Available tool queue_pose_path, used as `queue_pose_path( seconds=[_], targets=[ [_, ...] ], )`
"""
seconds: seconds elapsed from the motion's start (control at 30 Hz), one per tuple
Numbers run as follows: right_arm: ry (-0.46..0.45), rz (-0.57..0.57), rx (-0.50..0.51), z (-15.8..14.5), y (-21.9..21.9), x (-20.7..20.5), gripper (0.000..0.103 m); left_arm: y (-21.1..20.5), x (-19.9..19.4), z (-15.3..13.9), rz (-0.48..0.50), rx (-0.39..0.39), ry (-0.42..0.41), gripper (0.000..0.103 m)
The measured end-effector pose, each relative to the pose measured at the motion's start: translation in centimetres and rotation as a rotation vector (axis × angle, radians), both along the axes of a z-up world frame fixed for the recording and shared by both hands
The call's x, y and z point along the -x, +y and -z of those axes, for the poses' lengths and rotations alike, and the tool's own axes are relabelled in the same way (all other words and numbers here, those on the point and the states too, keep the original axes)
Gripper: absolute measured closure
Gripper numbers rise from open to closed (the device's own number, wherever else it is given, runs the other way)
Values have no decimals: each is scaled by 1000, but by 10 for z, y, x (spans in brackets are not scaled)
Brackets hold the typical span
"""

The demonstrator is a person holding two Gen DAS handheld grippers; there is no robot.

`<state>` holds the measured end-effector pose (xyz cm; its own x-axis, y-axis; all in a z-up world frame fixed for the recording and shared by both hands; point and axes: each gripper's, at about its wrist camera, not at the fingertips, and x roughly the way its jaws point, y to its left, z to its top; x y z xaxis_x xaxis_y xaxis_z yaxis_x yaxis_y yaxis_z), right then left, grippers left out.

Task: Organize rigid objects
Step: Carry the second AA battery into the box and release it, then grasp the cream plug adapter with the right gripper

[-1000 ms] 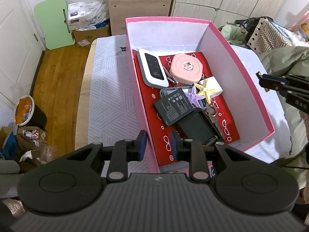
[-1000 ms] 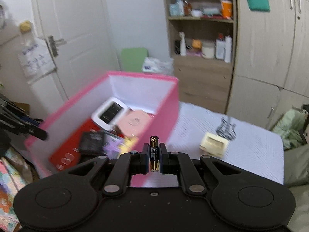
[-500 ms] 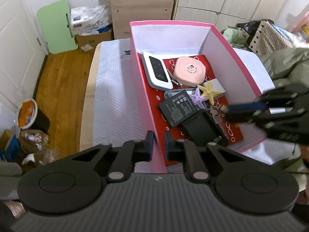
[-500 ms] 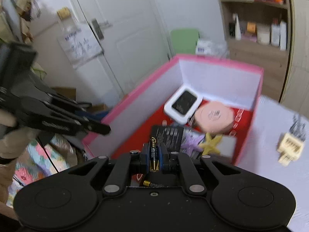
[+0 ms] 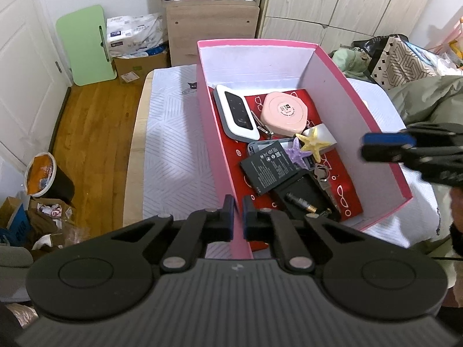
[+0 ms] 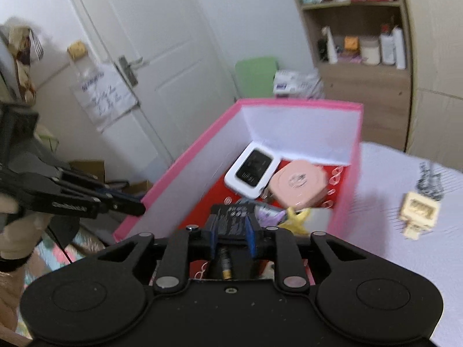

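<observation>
A pink box (image 5: 332, 66) stands on the white-clothed table. My left gripper (image 5: 237, 219) is shut on its near left wall; it also shows in the right wrist view (image 6: 136, 206). Inside the box lie a white device (image 5: 235, 112), a pink round case (image 5: 285, 112), two starfish (image 5: 314, 144), a flat black battery pack (image 5: 269, 167) and keys (image 5: 321, 173). My right gripper (image 6: 233, 240) hangs over the box's near end with its jaws opening and nothing between them. A small cylindrical battery (image 5: 301, 202) lies loose on a black item below it, also seen in the right wrist view (image 6: 225, 263).
A cream plug-like block (image 6: 418, 212) lies on the table right of the box. Past the table are a green board (image 5: 84, 43), a wooden shelf unit (image 5: 211, 14) and a white door (image 6: 139, 57). A lined bin (image 5: 43, 176) stands on the wood floor.
My right gripper came in over the box, its jaws parted and the battery dropped into the box. My left gripper closed onto the box's wall.
</observation>
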<state>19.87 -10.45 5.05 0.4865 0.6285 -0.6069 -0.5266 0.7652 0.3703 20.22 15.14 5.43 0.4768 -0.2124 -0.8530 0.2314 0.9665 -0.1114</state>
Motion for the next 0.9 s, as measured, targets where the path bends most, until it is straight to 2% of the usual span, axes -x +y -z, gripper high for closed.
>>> queue_pose_path(
  seconds=[0.17,0.4,0.47,0.57,0.6,0.67,0.73,0.9],
  targets=[
    [-56,96,-15,-13,-41,11,67,1,-2,0,2,1,8,98],
    [-54,252,-9,-6,-94,9,65,0,-4,2,-8,-3,15,97],
    [-68,288,19,-2,-104,7,61,-1,-4,2,-8,-6,17,97],
    [-152,340,133,6,-117,-3,48,-2,-4,2,-6,-13,16,97],
    [-172,380,159,9,-125,-9,48,-2,-4,2,-7,-13,17,97],
    [-144,427,138,19,-144,-25,48,-2,-4,3,-9,-10,19,97],
    [-108,416,103,29,-155,-38,48,-1,-5,3,-12,-7,21,97],
    [-111,334,156,52,-138,-52,38,-2,-7,8,-18,-8,31,96]
  ],
)
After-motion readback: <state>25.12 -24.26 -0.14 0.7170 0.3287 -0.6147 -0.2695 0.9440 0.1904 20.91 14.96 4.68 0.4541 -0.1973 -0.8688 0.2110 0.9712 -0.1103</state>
